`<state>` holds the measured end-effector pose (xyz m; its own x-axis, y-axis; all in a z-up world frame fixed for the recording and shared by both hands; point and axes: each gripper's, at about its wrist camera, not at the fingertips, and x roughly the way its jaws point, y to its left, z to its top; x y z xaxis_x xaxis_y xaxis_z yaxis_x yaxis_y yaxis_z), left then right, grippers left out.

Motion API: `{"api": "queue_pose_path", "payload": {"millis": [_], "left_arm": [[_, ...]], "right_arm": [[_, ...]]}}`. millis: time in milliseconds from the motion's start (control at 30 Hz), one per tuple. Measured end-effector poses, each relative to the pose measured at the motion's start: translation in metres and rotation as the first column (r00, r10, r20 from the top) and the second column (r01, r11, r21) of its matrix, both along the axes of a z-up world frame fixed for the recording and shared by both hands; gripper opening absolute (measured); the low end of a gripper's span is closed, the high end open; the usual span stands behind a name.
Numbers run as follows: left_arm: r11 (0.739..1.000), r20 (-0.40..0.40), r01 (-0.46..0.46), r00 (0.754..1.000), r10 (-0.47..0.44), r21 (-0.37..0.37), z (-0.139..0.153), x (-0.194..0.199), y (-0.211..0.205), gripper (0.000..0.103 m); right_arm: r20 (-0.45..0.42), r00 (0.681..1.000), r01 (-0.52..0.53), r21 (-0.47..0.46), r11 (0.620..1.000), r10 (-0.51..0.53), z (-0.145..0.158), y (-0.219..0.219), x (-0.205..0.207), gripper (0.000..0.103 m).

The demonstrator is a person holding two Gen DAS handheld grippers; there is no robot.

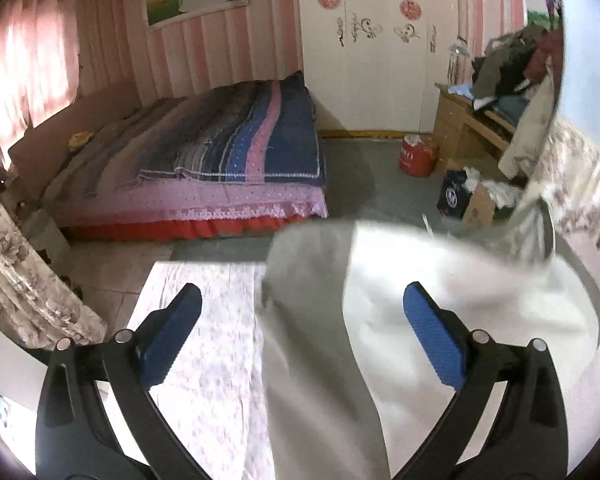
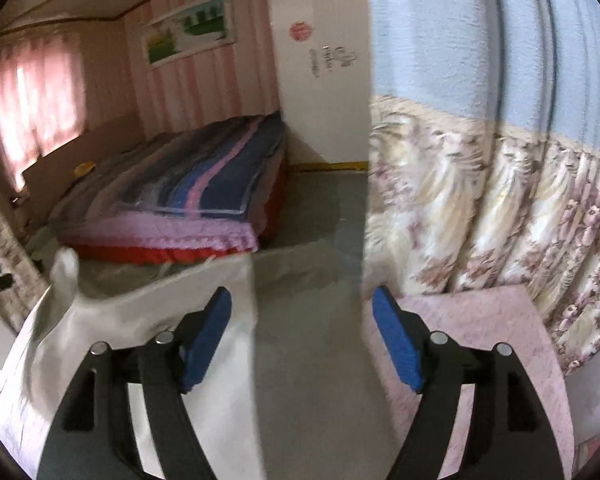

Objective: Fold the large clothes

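The garment, a large pale grey-white piece, lies across the table, which carries a pale flowered cover. In the left wrist view the garment runs from the near table edge toward the far edge, and part of it is blurred and raised on the right side.

Left gripper: jaws wide apart, holding nothing, positioned above the garment.

Right gripper: jaws wide apart, holding nothing. The garment is at its left side; bare table is at its right.

Progress, as judged: early. No finished, squared fold is visible on the table. The cloth appears loose and uneven. Flattening, grasping an edge and all folds probably remain.
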<state>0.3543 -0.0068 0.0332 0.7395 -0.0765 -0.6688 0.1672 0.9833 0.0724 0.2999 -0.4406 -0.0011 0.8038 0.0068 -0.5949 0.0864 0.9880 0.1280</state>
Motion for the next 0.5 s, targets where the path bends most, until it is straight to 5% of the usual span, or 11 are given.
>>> {"api": "queue_pose_path", "payload": {"millis": [133, 300, 500], "left_arm": [[0.996, -0.039, 0.067, 0.997, -0.065, 0.054, -0.023, -0.021, -0.026, 0.100], [0.999, -0.113, 0.023, 0.993, -0.027, -0.035, -0.050, -0.009, -0.037, 0.100], [0.999, -0.131, 0.034, 0.991, -0.035, -0.013, -0.077, 0.020, -0.058, 0.100]], "right_arm": [[-0.030, 0.994, -0.110, -0.018, 0.994, 0.110, -0.007, 0.036, -0.010, 0.081], [-0.093, 0.982, -0.165, -0.017, 0.986, 0.163, -0.028, 0.075, 0.006, 0.081], [-0.279, 0.940, -0.210, -0.025, 0.977, 0.195, -0.074, 0.108, 0.054, 0.085]]}}
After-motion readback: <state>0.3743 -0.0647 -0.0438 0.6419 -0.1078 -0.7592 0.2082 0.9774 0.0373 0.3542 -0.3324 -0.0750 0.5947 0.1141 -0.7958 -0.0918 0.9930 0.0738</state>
